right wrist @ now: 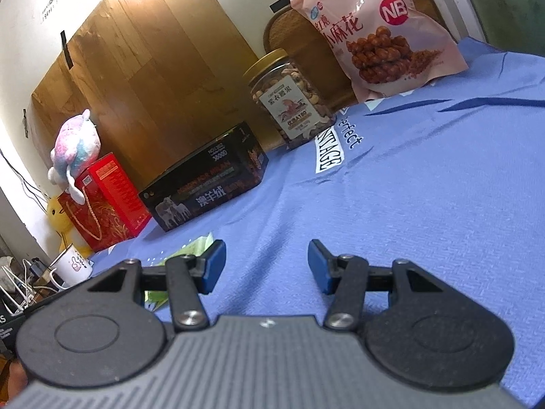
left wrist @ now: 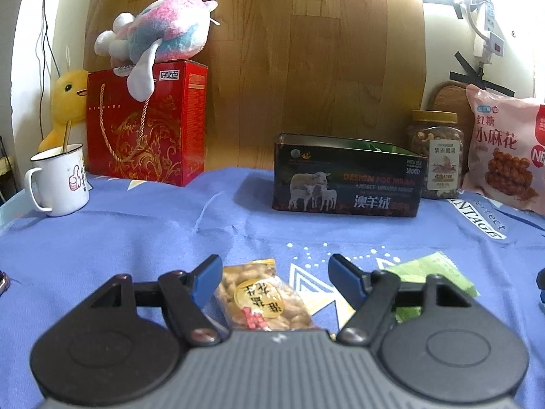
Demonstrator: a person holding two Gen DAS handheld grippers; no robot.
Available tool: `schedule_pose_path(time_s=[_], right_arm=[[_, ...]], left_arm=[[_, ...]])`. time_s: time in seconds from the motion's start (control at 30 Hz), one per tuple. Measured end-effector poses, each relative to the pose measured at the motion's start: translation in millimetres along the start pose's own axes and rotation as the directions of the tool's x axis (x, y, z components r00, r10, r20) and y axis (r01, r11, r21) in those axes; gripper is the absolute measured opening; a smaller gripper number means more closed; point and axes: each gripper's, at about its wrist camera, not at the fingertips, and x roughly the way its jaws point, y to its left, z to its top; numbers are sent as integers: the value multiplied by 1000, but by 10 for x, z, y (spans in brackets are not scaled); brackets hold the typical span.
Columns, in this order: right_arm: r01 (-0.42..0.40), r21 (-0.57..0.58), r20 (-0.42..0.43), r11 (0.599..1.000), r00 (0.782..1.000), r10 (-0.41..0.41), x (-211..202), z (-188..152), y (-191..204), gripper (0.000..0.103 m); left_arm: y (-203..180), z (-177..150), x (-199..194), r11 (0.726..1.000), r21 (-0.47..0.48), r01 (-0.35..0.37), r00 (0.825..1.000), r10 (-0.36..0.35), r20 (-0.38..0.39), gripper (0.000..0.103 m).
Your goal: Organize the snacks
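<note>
Left gripper [left wrist: 272,269]: released; jaws stand apart over the peanut packet [left wrist: 264,298], pads not touching it.
Peanut packet: lies flat on the blue cloth [left wrist: 136,238], between the blue pads, nearer the left one.
Green packet [left wrist: 432,272]: flat on the cloth just beside the right pad, partly hidden under that finger.
Right gripper [right wrist: 266,266]: released; nothing between the jaws, bare cloth below.
Step in hand (judged): grasp the peanut packet for transfer to the open black tin [left wrist: 347,177].
Procedure: centre the packet between the pads, lower until the tips meet the cloth, close across the narrow width. Avoid pinching cloth or the green packet.
Handling: the film wrapper likely slides and crumples; close gently.
Surroundings, left to right: white mug [left wrist: 61,180], red gift box [left wrist: 146,126] bearing a plush toy [left wrist: 163,27], black tin, nut jar [left wrist: 437,153], pink twist-snack bag [left wrist: 504,156].
Obstructions: path to the tin appears free; the jar stands close beside the tin's right end.
</note>
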Motion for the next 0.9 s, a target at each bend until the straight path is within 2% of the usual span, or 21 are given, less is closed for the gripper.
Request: schedule_pose_path(time_s=[0.4,0.9], right_arm=[[-47,68,-21,997,999,49,27,19,-87,56],[-35,86,-25,996,999,38,17,3,-104,57]], left_arm=[[31,-3,-16,1000,-22,14,1000,-14,10,71],[30,-14,-46,999,-35,29,999,-28,25,71]])
